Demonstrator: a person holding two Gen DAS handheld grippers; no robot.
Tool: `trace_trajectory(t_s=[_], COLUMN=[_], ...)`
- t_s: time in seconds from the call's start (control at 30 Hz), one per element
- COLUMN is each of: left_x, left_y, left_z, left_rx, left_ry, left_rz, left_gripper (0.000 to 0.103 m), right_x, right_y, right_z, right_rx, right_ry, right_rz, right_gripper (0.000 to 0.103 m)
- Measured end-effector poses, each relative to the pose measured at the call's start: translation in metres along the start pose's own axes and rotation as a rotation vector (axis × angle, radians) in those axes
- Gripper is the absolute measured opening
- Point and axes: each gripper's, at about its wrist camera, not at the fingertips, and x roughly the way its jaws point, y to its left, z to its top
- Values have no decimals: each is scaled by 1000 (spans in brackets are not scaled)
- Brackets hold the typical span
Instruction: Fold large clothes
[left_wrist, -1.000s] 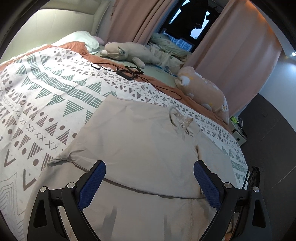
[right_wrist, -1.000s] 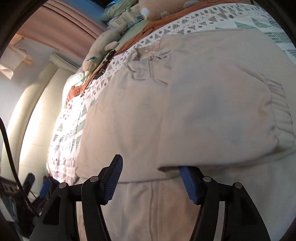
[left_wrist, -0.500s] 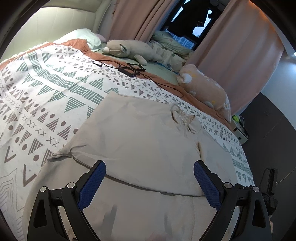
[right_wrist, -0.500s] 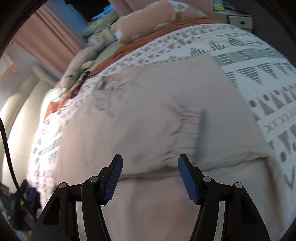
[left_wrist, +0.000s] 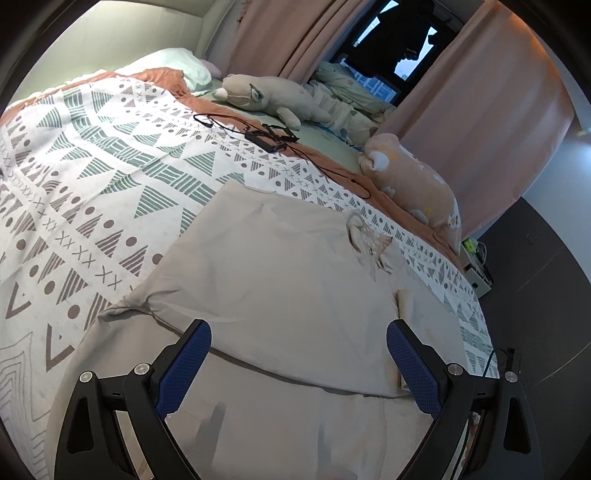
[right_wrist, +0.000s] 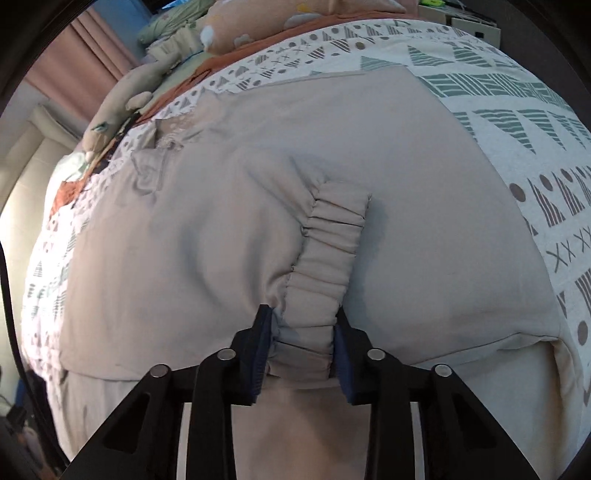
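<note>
A large beige jacket (left_wrist: 280, 280) lies spread on the patterned bedspread (left_wrist: 92, 192), its sleeves folded across its body and its collar (left_wrist: 365, 236) at the far side. My left gripper (left_wrist: 297, 350) is open and empty, hovering over the jacket's near part. In the right wrist view the jacket (right_wrist: 424, 177) fills the frame. My right gripper (right_wrist: 301, 332) is shut on the elastic sleeve cuff (right_wrist: 325, 266), which is bunched between the blue pads.
Two plush toys (left_wrist: 266, 96) (left_wrist: 413, 184) and a black cable with a charger (left_wrist: 269, 138) lie at the bed's far side. A pillow (left_wrist: 173, 68) is at the headboard. Pink curtains (left_wrist: 480, 92) hang behind. Dark floor (left_wrist: 535, 277) runs along the bed's right edge.
My right gripper has swung over the folded sleeve and closed on its elastic cuff. My left gripper stayed open and drew back slightly.
</note>
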Motion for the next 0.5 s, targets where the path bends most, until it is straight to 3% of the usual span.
trace_trajectory(t_s=[0.1, 0.27, 0.5], left_x=[0, -4, -11], left_y=[0, 6, 26], left_z=[0, 2, 10], left_rx=[0, -14, -81], left_ry=[1, 2, -6], left_rz=[-1, -3, 6], left_gripper=[96, 96, 96], right_x=[-25, -69, -95], right_y=[20, 74, 155], right_z=[4, 11, 16], right_rx=[-56, -175, -297], right_ry=[-47, -130, -203], right_rz=[31, 78, 125], right_gripper=[12, 10, 8])
